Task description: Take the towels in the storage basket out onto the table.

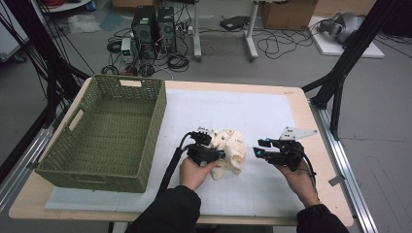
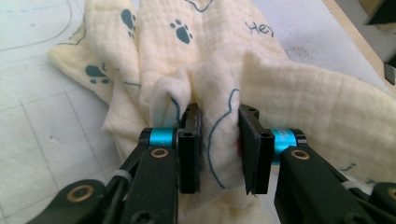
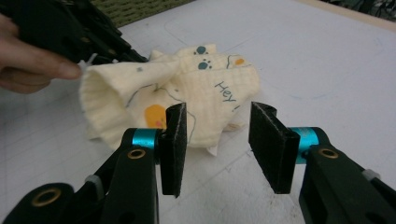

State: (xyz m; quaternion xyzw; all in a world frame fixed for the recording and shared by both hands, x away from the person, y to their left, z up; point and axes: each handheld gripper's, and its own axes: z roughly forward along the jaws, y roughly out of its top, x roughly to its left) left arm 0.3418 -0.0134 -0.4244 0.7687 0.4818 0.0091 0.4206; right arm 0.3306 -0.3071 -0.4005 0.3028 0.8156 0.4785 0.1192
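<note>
A cream cloth [image 1: 230,149] printed with blue paw marks and the word "Hey" lies crumpled on the white mat near the table's middle. My left gripper [image 1: 219,153] reaches into it from the left. In the left gripper view a raised fold of the cloth [image 2: 280,88] fills the gap between the two pads, which press on it from both sides; the gripper [image 2: 219,140] is shut on that fold. My right gripper [image 1: 259,147] hovers just right of the cloth. In the right gripper view its jaws [image 3: 217,135] stand open and empty, with the cloth [image 3: 187,88] a little beyond them.
A green woven basket [image 1: 151,141] stands empty on the table's left, close beside my left hand [image 3: 32,70]. The white gridded mat [image 1: 252,111] covers most of the table. Black frame posts rise at the right and left edges.
</note>
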